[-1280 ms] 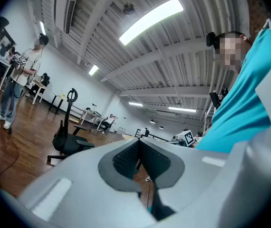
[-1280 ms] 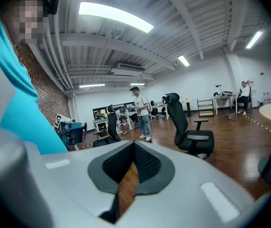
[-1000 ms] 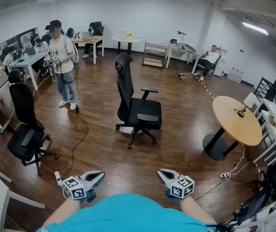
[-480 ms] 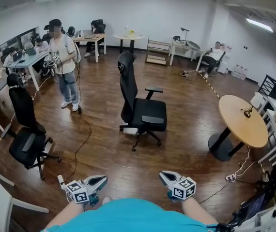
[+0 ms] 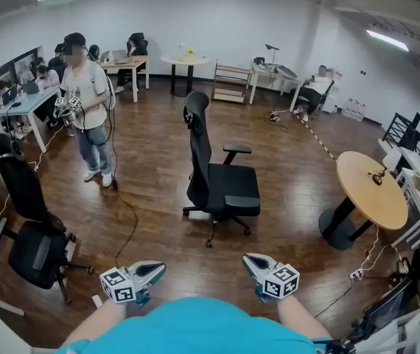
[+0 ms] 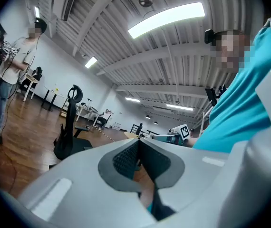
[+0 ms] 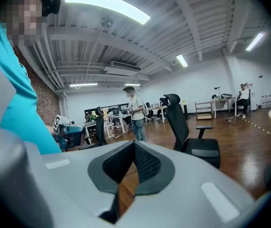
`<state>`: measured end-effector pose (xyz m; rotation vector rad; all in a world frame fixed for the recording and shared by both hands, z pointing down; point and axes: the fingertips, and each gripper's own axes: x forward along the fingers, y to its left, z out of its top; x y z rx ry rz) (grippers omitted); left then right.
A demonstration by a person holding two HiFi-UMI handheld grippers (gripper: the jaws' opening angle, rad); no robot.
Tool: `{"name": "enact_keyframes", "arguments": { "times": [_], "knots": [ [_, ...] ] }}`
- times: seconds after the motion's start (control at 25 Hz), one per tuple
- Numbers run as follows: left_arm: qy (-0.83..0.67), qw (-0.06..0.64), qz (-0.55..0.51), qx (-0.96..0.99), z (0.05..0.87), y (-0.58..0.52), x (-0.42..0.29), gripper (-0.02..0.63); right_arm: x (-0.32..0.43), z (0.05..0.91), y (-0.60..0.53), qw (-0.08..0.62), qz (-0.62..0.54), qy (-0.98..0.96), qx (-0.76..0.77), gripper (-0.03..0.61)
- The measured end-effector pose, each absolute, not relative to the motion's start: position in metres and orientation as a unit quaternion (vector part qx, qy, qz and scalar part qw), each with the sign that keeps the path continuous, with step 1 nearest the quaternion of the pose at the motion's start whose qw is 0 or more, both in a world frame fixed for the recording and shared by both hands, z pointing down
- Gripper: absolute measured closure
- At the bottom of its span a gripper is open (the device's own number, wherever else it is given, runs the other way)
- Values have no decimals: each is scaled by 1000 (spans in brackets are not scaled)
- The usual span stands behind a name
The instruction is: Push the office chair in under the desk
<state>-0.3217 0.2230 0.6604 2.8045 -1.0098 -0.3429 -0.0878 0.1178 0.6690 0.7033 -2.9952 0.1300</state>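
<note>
The black office chair (image 5: 221, 183) stands free in the middle of the wooden floor, seat facing right, well ahead of both grippers. My left gripper (image 5: 157, 270) and right gripper (image 5: 248, 261) are held low and side by side, close to my teal shirt. Both are shut with nothing between their pads. In the left gripper view the jaws (image 6: 138, 144) meet and the chair (image 6: 69, 127) is far off at the left. In the right gripper view the jaws (image 7: 134, 146) also touch, with the chair (image 7: 188, 129) to the right beyond them.
A second black chair (image 5: 29, 227) stands at the left, near desks (image 5: 18, 98) along the left wall. A standing person (image 5: 85, 102) holds grippers, with a cable (image 5: 125, 220) trailing on the floor. A round wooden table (image 5: 372, 190) is at the right; more tables line the back wall.
I have walked forward: the central chair looks larger and nearer, and the left chair has slid toward the edge. Both grippers stayed shut, low in front of me.
</note>
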Motion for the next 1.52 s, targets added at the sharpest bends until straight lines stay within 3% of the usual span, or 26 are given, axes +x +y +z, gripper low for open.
{"name": "enact_keyframes", "arguments": {
  "times": [0.28, 0.72, 0.92, 1.28, 1.52],
  "knots": [
    [-319, 70, -118, 938, 664, 92, -394, 591, -152, 680, 4, 41, 48, -966, 249, 578],
    [-391, 57, -104, 913, 615, -133, -283, 589, -48, 635, -232, 31, 48, -983, 175, 578],
    [-426, 50, -88, 899, 611, -222, -290, 589, -38, 624, -313, 17, 52, -985, 166, 578],
    [-465, 15, -62, 883, 585, -375, -395, 586, -71, 619, -400, 23, 46, -978, 203, 578],
    [-446, -1, -67, 893, 554, -472, -524, 528, -189, 592, -432, 28, 41, -966, 255, 578]
  ]
}}
